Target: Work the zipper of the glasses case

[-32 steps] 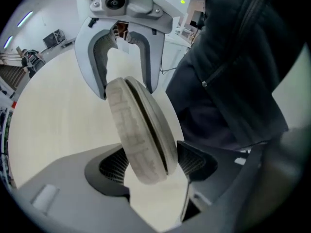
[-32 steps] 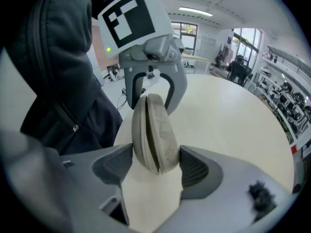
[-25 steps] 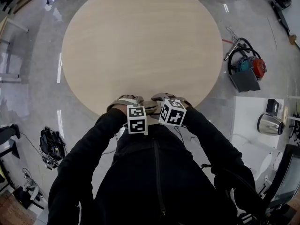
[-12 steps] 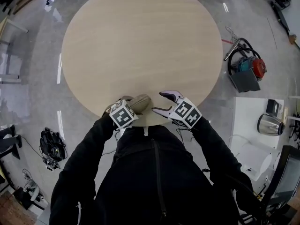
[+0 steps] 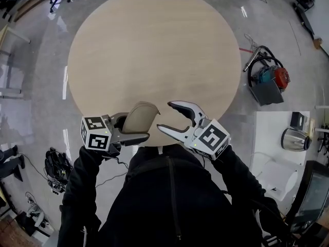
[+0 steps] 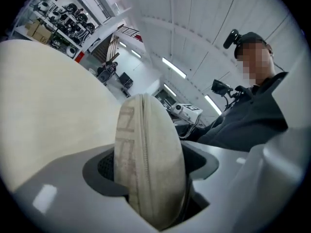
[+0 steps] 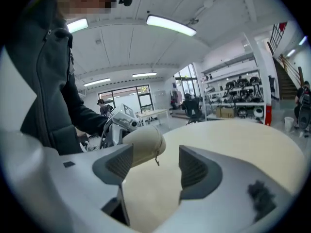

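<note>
Left claw (image 5: 132, 127) grips the beige case (image 5: 140, 116) across its flat sides, its jaws having just been closing with the case between them, while the right claw (image 5: 164, 116) stands released, jaws wide apart and nothing between them. Beyond both tools spreads the round table (image 5: 154, 45) of pale wood, and the person (image 5: 169, 199), in dark sleeves, stands at its near rim with arms drawn in, which seems meant to keep the work close under the head camera. The case hangs over that near rim, apparently clear of the tabletop, and points across toward the right claw, near it but not touching. In the left gripper view it stands edge-on between the pads, with the zipper (image 6: 140, 174) running up its narrow edge. Holding it by the sides seems chosen to leave that seam free to run, and the seam looks closed along the stretch in view. The small dark pull (image 7: 156, 159) dangles from the rounded end that sticks out of the grip. In the right gripper view that end sits just past one pad, not between the two. The open claw appears lined up to take the pull next, so the zipper work looks not yet begun. A tab that small will likely demand a fine, well-centred pinch.
</note>
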A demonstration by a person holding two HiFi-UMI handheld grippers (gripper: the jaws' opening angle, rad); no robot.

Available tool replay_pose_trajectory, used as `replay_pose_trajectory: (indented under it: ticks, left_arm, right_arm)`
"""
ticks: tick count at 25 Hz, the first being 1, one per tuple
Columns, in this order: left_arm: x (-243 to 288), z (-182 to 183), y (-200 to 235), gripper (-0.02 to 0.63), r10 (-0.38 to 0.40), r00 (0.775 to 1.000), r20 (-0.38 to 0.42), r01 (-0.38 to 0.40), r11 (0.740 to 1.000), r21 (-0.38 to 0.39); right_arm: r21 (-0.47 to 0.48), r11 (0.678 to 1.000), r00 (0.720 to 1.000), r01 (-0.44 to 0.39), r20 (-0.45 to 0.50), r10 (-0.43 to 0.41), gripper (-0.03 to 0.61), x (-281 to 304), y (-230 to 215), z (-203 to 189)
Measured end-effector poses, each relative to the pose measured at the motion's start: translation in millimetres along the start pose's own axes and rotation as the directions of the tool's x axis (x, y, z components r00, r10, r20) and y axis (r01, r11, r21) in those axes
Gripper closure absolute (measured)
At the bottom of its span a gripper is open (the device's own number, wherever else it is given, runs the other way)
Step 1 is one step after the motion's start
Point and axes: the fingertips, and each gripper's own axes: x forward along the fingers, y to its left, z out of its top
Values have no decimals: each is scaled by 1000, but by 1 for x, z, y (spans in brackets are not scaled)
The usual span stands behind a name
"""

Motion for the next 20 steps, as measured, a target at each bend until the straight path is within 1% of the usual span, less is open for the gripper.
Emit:
replay_pose_trajectory:
  ticks: [2,4,6,8,9,12,17,18,20]
  left_arm:
    - [-5,17,-17,276,-28,998,51,27,1000,16]
    - [-8,30,-27,276,-54,994,96,52,998,21]
    - [-11,37,-32,276,-80,989,126,78,997,20]
    - [-15,42,-36,276,-108,984,141,106,994,21]
    - [-17,44,-39,276,-123,981,147,121,992,20]
    - [-18,47,-45,276,-167,973,158,167,986,16]
    - [-14,44,-51,278,-219,964,151,222,975,-8]
    - [-15,45,-53,279,-234,960,156,239,971,-15]
    - [-16,45,-55,279,-268,949,164,276,961,-29]
  right_arm:
    - [-46,999,999,15,41,-13,271,1,3,25]
    - [-88,996,998,13,61,-7,298,1,7,38]
    - [-109,994,998,12,67,-5,363,-1,8,44]
    - [-109,994,998,10,69,-2,436,-4,8,46]
    - [-108,994,998,0,67,7,457,-5,9,47]
    - [-133,990,997,-41,56,49,460,-5,16,47]
    - [-175,984,996,-33,71,46,461,-8,22,52]
    - [-180,983,996,-31,75,45,472,-9,22,53]
    - [-193,981,996,-28,78,43,545,-10,22,53]
